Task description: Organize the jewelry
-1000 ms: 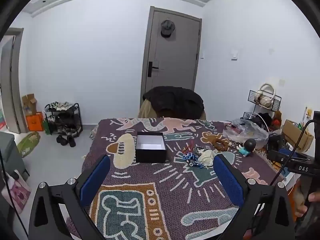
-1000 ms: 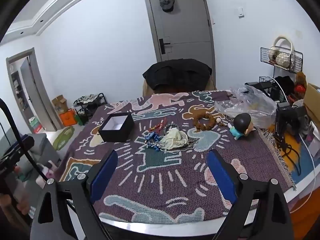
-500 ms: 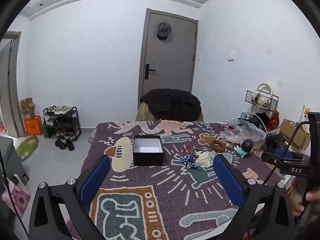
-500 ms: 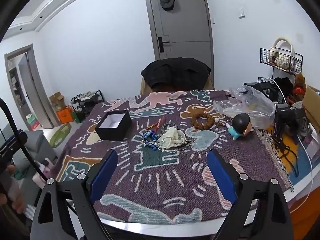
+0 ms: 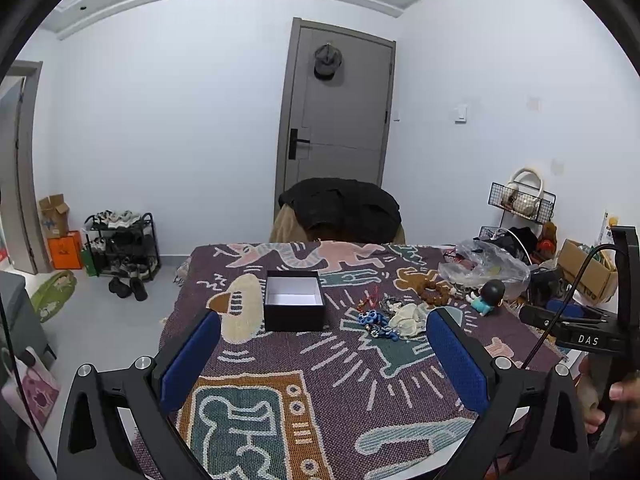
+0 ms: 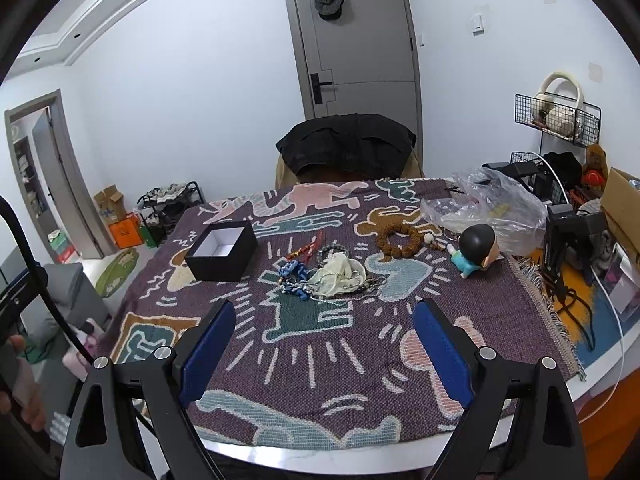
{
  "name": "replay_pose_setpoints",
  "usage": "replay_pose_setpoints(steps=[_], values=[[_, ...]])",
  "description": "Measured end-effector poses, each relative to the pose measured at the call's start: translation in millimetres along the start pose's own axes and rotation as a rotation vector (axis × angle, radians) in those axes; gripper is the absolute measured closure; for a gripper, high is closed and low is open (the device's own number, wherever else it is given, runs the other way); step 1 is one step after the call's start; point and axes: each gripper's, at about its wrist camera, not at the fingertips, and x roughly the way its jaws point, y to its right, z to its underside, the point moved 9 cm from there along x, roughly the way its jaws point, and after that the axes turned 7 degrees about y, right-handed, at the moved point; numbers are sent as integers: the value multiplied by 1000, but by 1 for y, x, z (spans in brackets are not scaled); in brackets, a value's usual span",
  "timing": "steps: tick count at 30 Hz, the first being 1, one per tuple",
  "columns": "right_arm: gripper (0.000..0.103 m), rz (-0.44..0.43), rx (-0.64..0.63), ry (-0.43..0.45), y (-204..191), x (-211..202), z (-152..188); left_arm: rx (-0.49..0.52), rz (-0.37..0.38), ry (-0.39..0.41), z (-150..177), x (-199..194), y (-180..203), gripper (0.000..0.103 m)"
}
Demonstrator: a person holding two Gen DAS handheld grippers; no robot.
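Both grippers, left (image 5: 323,354) and right (image 6: 324,344), hover with fingers spread and empty above the bench (image 6: 360,456), where tangled jewelry (image 6: 320,276) lies heaped right of an upward-facing open black box (image 6: 221,251).

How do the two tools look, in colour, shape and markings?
Both the left tool and the right tool have black angular frames with triangular cut-outs and silver bolts; their fingers carry blue pads. In the left view the other unit bears white "DAS" lettering and a black cable.
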Motion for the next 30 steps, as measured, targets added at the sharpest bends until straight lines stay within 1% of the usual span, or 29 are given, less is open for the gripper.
replay_pose_setpoints(steps=[7,15,21,30], values=[[12,-1,5,-3,0,-1,-1,-4,5,4,-1,-1,-1,0],[12,20,10,25,8,-4,-5,-4,20,-3,3,1,3,0],[12,20,17,19,12,-1,-3,-1,27,-9,4,5,6,0],[12,17,-3,13,5,2,-1,-2,25,-8,3,6,4,0]])
